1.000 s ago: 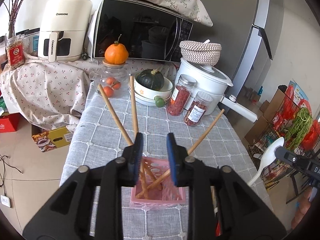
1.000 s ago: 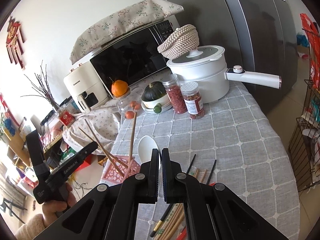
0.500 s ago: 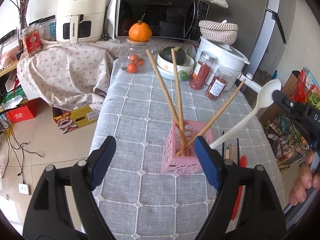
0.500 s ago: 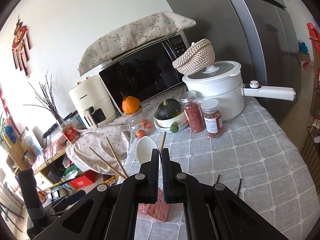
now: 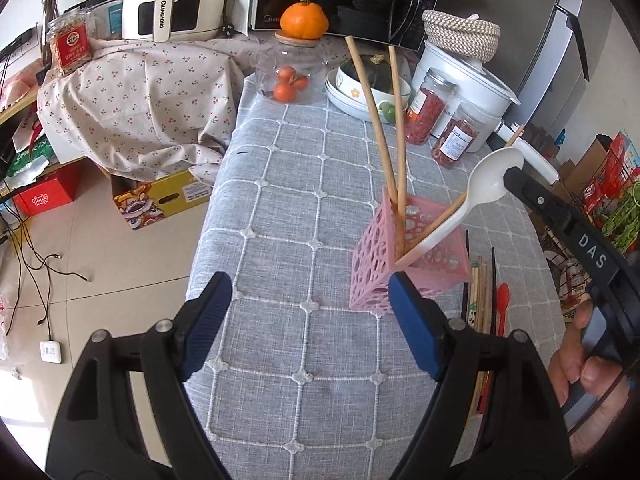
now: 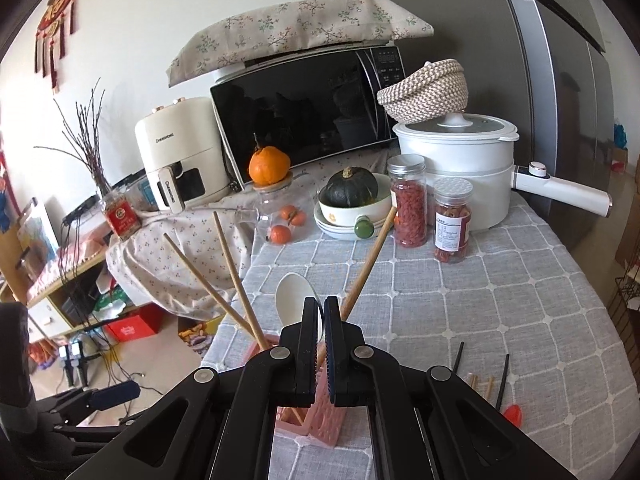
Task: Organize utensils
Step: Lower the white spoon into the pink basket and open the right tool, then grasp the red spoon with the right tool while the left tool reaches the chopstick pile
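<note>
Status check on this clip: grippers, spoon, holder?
Left gripper open, empty. Right gripper shut on white spoon, handle entering pink holder. Three chopsticks crowd it.

I'm counting three wooden chopsticks [image 5: 378, 120] and one white spoon [image 5: 486, 184] in one pink holder [image 5: 372, 256]; I'm seeing two red-filled jars [image 6: 408, 204], one clear jar [image 5: 290, 68], one orange [image 5: 304, 20], one dark squash [image 6: 351, 186]; loose chopsticks [image 5: 480, 292] are staying uncountable.
</note>
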`<state>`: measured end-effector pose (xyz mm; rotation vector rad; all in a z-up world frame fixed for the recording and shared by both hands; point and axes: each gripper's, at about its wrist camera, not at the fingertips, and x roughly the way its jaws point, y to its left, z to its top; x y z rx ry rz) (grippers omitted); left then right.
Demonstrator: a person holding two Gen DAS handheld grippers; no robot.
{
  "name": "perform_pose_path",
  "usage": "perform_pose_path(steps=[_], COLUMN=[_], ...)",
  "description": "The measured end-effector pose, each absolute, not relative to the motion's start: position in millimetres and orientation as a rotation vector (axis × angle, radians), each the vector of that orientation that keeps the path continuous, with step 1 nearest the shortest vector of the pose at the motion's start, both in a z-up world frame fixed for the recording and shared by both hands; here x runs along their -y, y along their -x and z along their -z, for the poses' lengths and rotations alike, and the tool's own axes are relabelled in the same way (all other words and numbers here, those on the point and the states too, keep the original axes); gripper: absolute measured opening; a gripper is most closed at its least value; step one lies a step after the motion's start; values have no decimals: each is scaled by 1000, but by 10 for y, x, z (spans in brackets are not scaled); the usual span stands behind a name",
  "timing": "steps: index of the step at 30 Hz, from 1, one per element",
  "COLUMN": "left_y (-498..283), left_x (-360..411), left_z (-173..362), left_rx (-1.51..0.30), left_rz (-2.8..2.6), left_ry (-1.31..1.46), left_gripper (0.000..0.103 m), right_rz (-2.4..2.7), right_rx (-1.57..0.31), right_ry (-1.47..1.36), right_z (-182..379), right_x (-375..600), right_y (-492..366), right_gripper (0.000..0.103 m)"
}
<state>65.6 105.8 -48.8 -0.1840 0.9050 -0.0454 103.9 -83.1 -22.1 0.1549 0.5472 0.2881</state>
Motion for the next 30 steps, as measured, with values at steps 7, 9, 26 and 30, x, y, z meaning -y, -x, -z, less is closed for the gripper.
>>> perform_pose_path(steps=[7,9,26,30], left_y=[-662,-659,-603,-611], left_x=[-1008,-969,-455,-299], left_z=[501,509,646,664], left_rx=[-919,-926,-1011,-1026], left_rz=[56,69,156,177], left_ry=[176,180,131,117], left_gripper=[81,81,82,82], right_rz=[-324,-337,-258,-226], right_rx=[-583,-577,-692,-757], right_ry=[-191,-214,-137,-104], right_z=[240,170,158,288], right_x=[900,973,1838,2026], right_y=[-1057,-1029,-845,-820], right_gripper=[23,30,68,72])
